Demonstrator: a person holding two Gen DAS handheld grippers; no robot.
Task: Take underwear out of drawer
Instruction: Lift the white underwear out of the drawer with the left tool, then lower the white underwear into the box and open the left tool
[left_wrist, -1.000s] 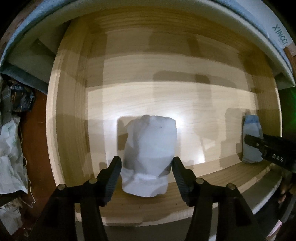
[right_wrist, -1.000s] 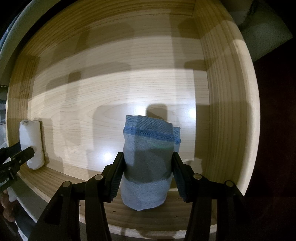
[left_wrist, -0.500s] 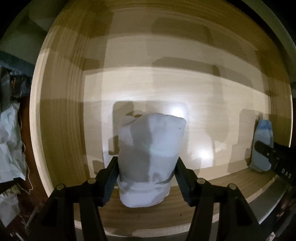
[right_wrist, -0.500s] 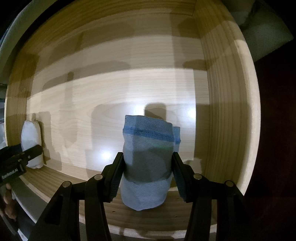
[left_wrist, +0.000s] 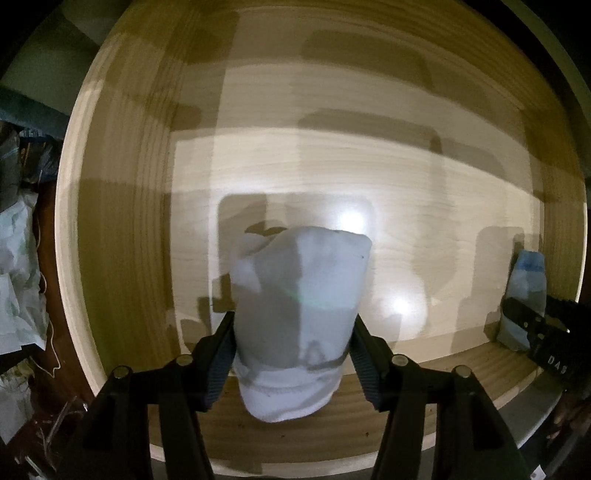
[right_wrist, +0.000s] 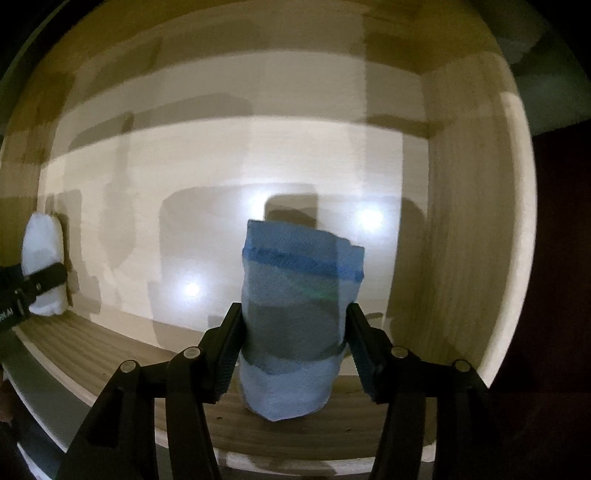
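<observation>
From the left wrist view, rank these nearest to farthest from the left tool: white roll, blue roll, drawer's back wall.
1. White roll: between the closing fingers of the left tool.
2. Blue roll: far right, by the front wall, at the right tool.
3. Drawer's back wall: top of view, beyond the floor.

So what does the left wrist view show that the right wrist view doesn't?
Left wrist only: crumpled pale bags and clutter outside the drawer's left wall, and the left gripper closing around the white rolled underwear.

Right wrist only: the drawer's right wall, and the right gripper opening, its pads against the blue rolled mesh underwear.

Both: the light wooden drawer, both rolls standing inside it, and the other gripper at the frame's edge.
</observation>
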